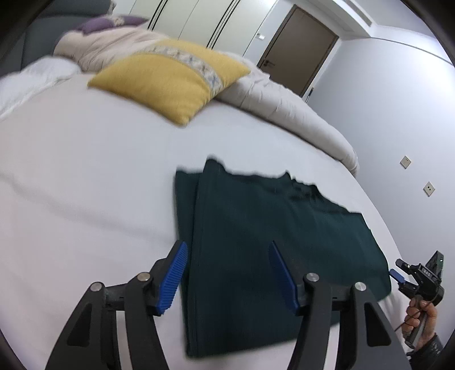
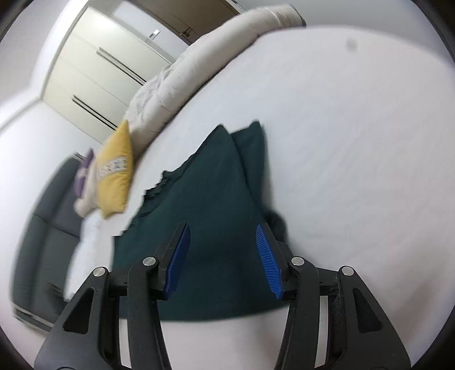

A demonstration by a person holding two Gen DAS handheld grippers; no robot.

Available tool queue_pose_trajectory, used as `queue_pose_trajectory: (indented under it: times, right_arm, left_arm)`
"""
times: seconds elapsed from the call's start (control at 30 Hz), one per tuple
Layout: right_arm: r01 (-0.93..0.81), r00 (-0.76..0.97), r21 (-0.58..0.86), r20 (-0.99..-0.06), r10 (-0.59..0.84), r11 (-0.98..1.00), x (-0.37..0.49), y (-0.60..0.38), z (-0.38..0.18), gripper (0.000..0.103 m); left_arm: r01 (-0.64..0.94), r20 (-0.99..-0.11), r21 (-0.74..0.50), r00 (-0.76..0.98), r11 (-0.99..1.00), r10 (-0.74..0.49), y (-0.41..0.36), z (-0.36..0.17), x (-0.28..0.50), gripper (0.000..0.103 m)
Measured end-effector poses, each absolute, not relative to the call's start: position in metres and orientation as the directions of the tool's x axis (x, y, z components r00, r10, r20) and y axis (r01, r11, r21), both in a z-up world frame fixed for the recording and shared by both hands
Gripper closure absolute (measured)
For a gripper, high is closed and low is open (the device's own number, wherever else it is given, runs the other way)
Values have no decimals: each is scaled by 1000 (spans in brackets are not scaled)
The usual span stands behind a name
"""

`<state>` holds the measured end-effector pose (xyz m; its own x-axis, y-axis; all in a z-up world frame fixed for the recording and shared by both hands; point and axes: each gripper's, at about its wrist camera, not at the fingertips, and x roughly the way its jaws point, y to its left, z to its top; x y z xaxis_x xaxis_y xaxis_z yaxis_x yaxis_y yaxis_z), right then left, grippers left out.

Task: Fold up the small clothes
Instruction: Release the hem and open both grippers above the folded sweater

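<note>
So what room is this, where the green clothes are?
Most likely a bedroom. The dark green garment lies on a big white bed, with a yellow pillow and rolled duvet behind, and tall wardrobe doors beside it.

- white bed fills most of the room
- yellow pillow and rolled duvet on it
- brown door at the back
- wardrobe with long dark handles
- pale walls

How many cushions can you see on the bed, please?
2: a yellow cushion on the white bed, and a purple cushion behind the rolled duvet near the headboard. Others may be hidden.
</note>
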<state>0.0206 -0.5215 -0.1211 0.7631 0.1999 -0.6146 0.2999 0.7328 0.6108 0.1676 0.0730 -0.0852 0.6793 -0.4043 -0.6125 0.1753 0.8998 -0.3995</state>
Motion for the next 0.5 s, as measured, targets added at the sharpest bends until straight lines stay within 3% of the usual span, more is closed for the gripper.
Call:
queue_pose_trajectory:
  times: [0.17, 0.33, 0.5]
  right_arm:
    - [232, 753, 564, -620, 221, 793, 44, -485, -103, 55]
    - [159, 702, 523, -656, 277, 837, 56, -455, -99, 55]
    - [193, 674, 523, -685, 275, 830, 69, -458, -119, 57]
  left_arm:
    - [123, -629, -411, 680, 903, -378, 76, -93, 192, 41]
    - [57, -737, -240, 639, 969, -220, 50, -107, 230, 41]
    - [-4, -766, -298, 597, 954, -237, 69, -136, 252, 42]
